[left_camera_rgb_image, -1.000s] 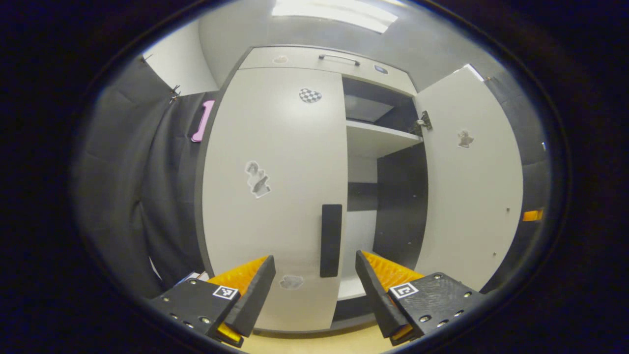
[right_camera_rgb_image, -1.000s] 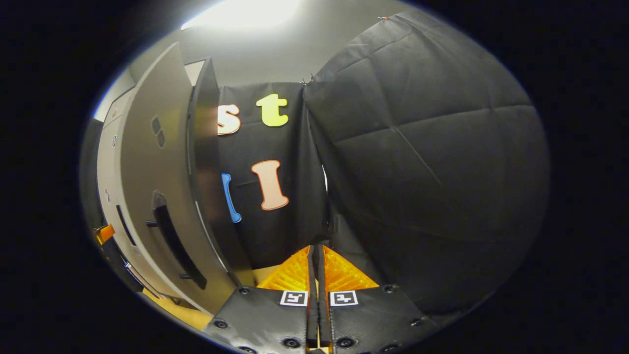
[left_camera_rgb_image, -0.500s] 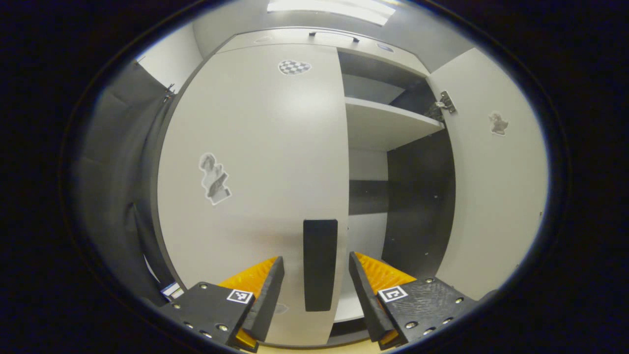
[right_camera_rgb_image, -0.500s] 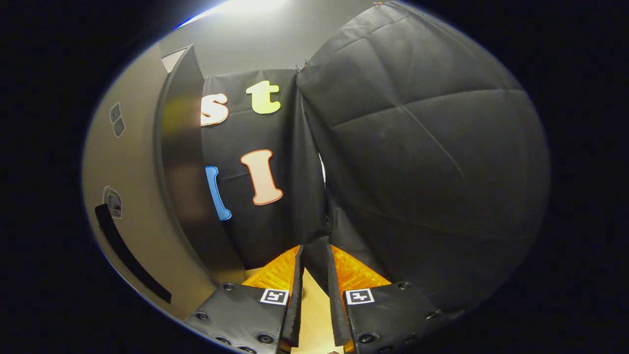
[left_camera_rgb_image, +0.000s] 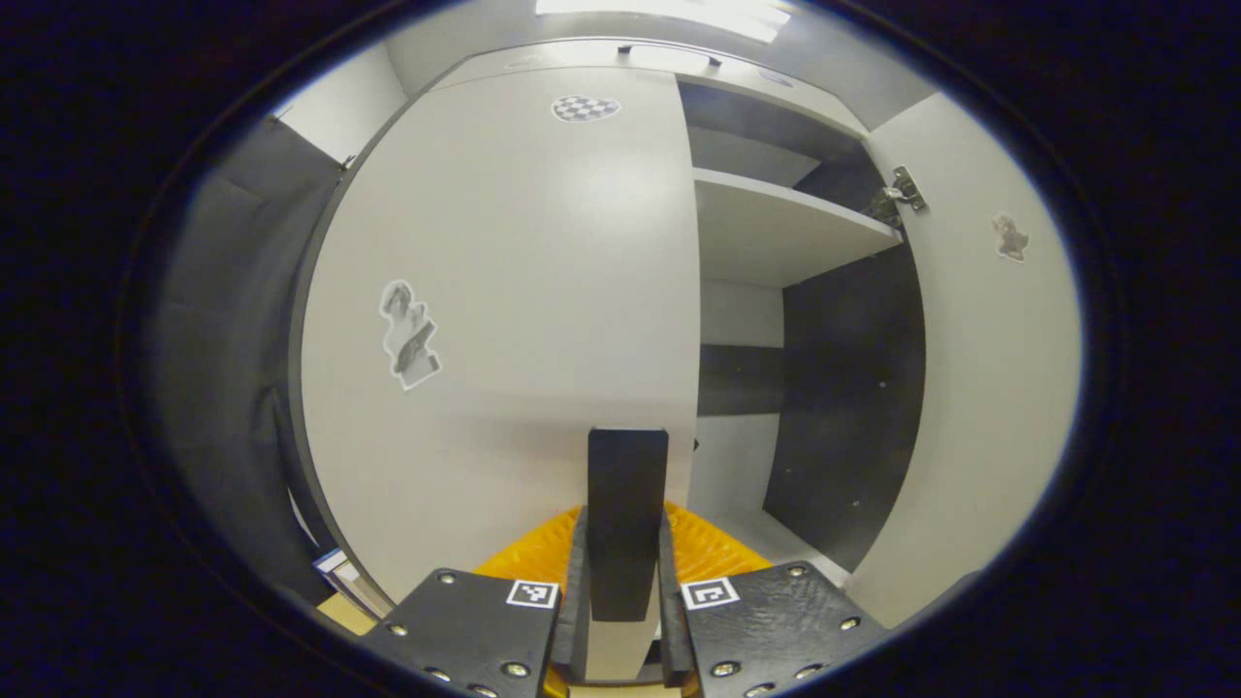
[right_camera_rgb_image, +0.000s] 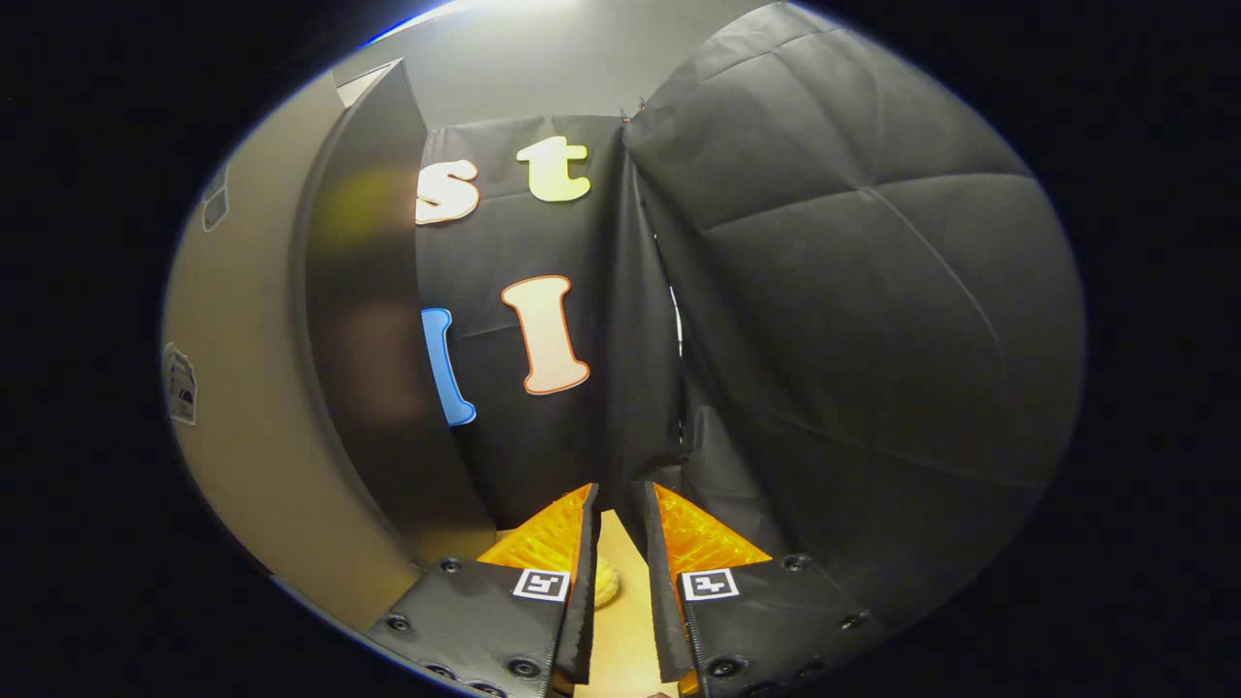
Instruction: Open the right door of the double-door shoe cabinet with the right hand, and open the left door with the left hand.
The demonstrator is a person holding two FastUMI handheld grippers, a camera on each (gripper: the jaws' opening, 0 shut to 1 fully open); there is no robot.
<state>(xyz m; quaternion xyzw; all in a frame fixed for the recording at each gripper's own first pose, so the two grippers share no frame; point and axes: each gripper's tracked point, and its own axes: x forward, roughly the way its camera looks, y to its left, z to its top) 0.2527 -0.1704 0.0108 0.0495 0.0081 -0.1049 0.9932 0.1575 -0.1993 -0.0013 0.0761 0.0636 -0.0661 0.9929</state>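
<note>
Your left claw [left_camera_rgb_image: 623,582] grips the black handle [left_camera_rgb_image: 626,514] low on the closed left door [left_camera_rgb_image: 514,291] | right door [left_camera_rgb_image: 979,368] swung open | your right claw [right_camera_rgb_image: 620,562] slightly parted, holding nothing, facing the booth wall.

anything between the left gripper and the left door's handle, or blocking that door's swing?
Nothing visible. The left gripper has its fingers on both sides of the handle of the closed left door. The right door stands open off to the side.
</note>
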